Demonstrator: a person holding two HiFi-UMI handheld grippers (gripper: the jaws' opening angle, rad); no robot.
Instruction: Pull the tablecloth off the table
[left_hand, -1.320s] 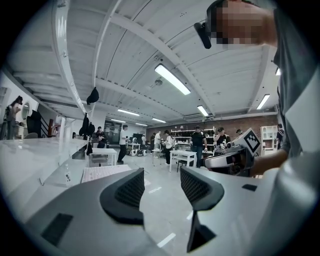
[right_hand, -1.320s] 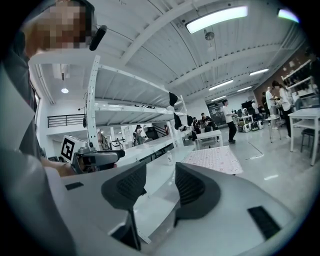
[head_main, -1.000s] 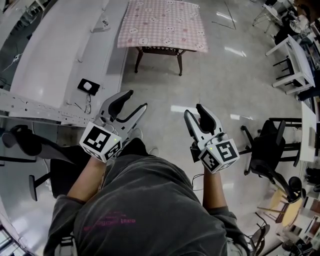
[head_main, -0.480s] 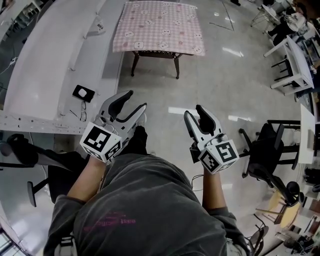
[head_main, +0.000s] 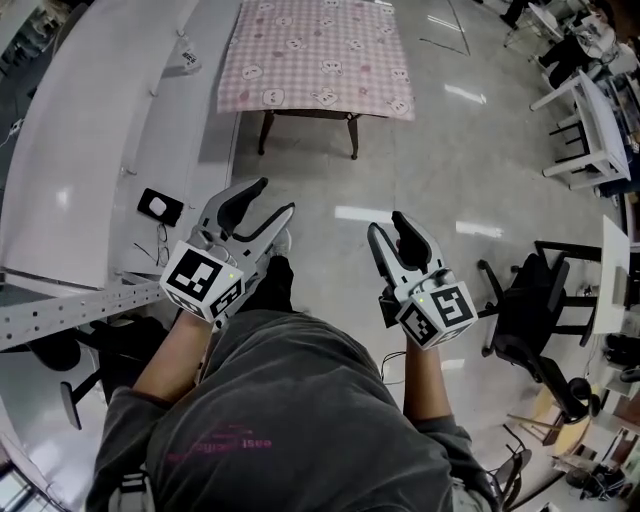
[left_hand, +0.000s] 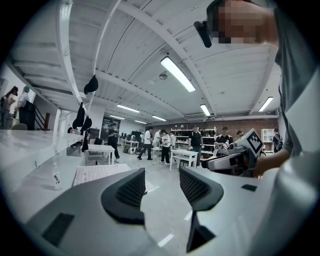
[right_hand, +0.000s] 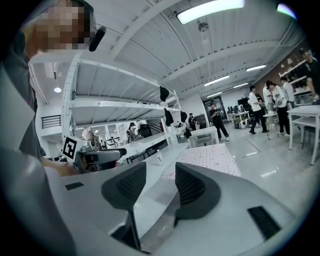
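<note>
The left tool (head_main: 275, 197), held over the floor, has its jaws wide apart and empty. At twelve o'clock, well apart from both tools, the pink checked tablecloth (head_main: 318, 55) lies spread over its small bench (head_main: 305, 113). The right tool (head_main: 385, 222), at the left one's three o'clock, gapes wide, empty too.
</note>
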